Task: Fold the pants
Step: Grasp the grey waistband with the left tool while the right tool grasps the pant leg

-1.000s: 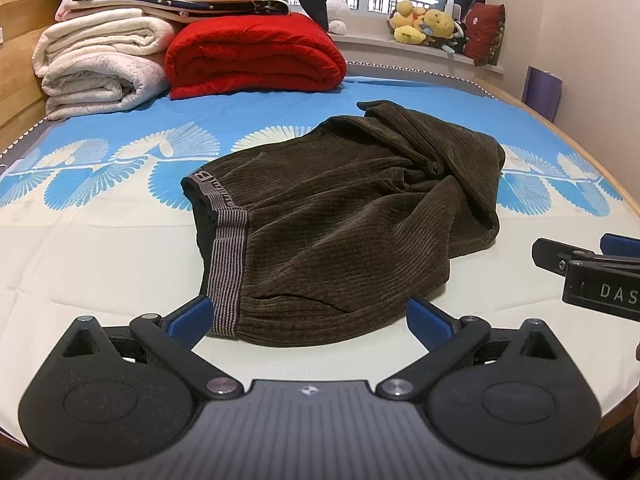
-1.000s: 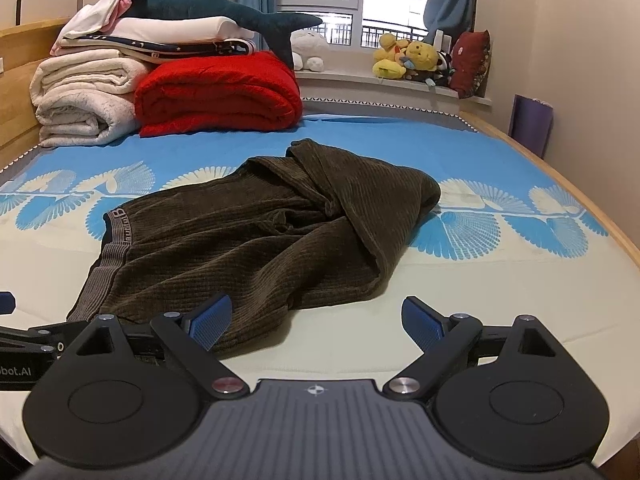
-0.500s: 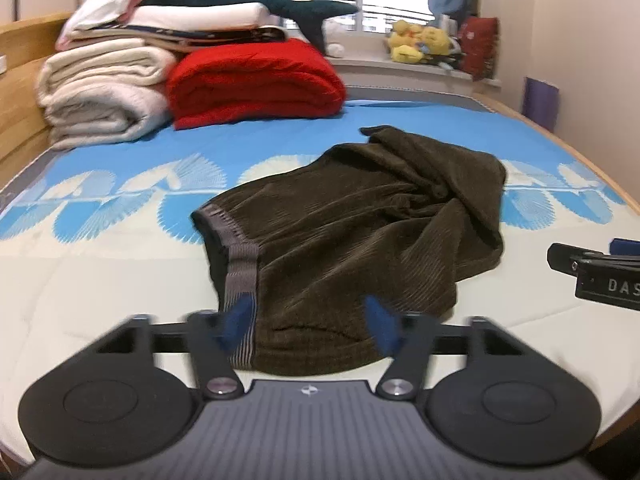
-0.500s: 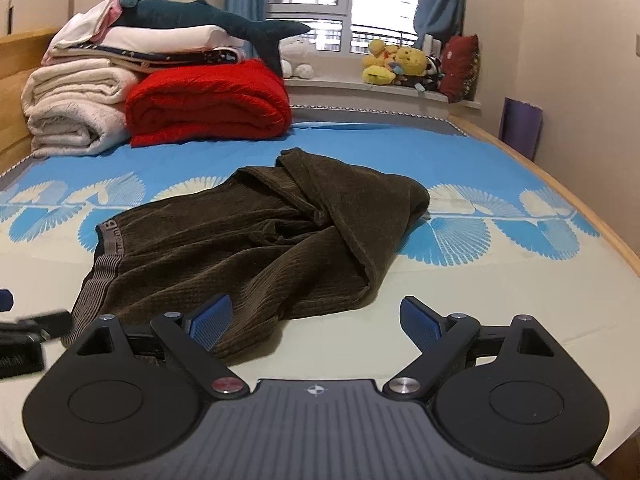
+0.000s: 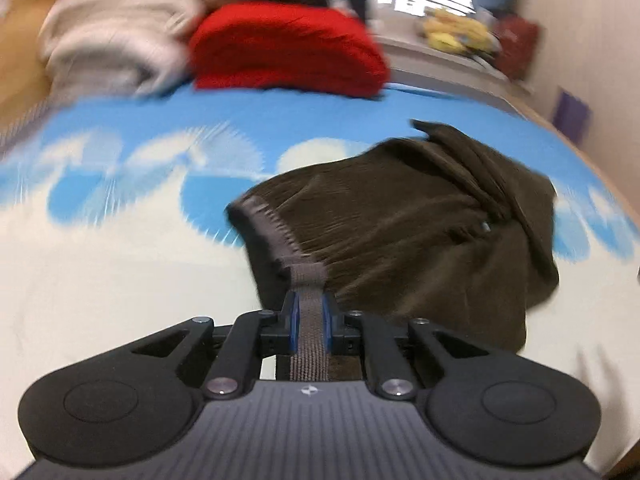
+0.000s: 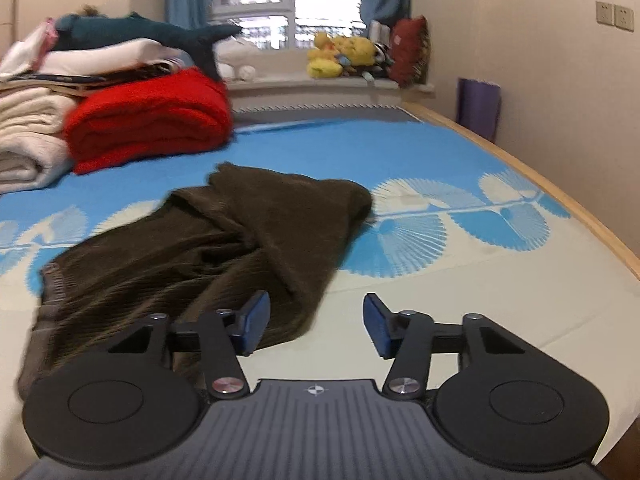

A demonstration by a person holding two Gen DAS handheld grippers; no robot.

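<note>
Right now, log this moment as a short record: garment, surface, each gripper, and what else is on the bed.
garment: dark brown pants, crumpled, unfolded
surface: bed sheet, blue and cream fan print
left gripper: jaws just closed, pinching the grey waistband
right gripper: jaws have been closing, not yet on cloth; pants hem between them
also on bed: red blanket, folded, far end

Pants (image 6: 208,240) on bed (image 6: 460,160), before blankets (image 6: 148,120)
</note>
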